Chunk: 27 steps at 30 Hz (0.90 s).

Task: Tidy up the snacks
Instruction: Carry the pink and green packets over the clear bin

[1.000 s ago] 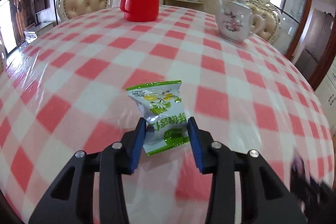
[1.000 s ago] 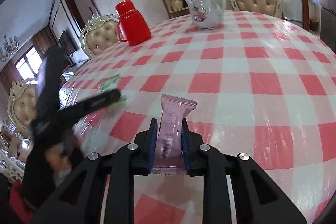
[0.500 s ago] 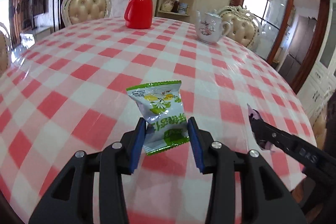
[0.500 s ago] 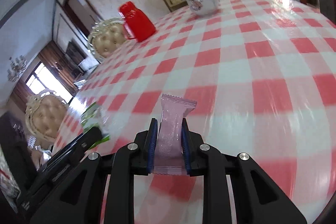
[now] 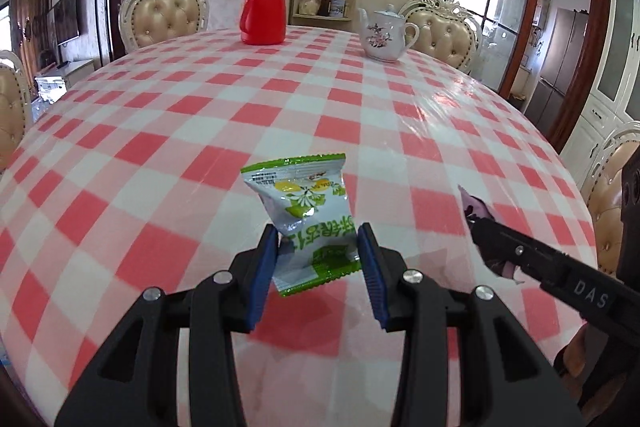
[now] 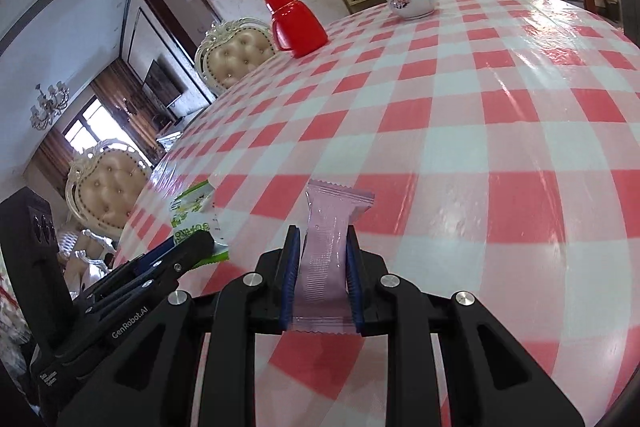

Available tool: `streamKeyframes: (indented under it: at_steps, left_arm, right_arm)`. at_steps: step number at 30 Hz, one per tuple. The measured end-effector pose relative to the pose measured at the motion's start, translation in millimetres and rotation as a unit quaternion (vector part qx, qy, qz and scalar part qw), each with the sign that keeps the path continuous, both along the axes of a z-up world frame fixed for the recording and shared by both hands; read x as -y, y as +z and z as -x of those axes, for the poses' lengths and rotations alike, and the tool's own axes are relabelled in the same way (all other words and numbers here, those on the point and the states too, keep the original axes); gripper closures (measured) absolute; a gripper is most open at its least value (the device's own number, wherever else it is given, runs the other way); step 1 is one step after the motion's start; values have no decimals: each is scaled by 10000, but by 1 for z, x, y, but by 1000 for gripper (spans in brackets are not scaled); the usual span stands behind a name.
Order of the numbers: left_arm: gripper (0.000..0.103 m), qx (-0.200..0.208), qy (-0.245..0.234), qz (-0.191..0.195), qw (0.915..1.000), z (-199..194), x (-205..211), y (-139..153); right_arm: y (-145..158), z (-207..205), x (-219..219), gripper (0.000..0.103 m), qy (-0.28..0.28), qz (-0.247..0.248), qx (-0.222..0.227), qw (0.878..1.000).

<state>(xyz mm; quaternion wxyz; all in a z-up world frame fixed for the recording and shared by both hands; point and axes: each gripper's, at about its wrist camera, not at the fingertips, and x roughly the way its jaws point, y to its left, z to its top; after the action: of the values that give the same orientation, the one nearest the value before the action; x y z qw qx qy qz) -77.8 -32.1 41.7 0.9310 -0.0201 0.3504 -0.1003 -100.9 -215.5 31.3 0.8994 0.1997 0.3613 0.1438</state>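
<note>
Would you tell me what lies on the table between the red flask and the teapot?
Nothing: in the left wrist view only bare tablecloth separates red flask and teapot.

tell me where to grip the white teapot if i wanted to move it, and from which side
Take the white teapot by its loop handle, coming from the handle's side, jaws closed across the loop. The round body looks too wide and smooth for the jaws, and the spout sticks out on the opposite side.

Tufted chairs ring checkered table; possibly daylit.
</note>
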Motion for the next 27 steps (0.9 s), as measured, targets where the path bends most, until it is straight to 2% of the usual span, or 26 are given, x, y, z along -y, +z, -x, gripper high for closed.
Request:
streamKeyframes:
  at_steps: [9,21,27]
  left_arm:
    - [62,-19,0,-210,9998,38,-22,-3]
    - [61,-59,118,-148,9998,81,-62,-2]
    - [61,-14,244,-164,9996,102,-86,6]
  right_arm:
    - [6,26,-29,81,370,266,64,9989]
    - [11,48,-82,81,985,690,185,9926]
    - [19,58,-103,81,1297,741,313,9883]
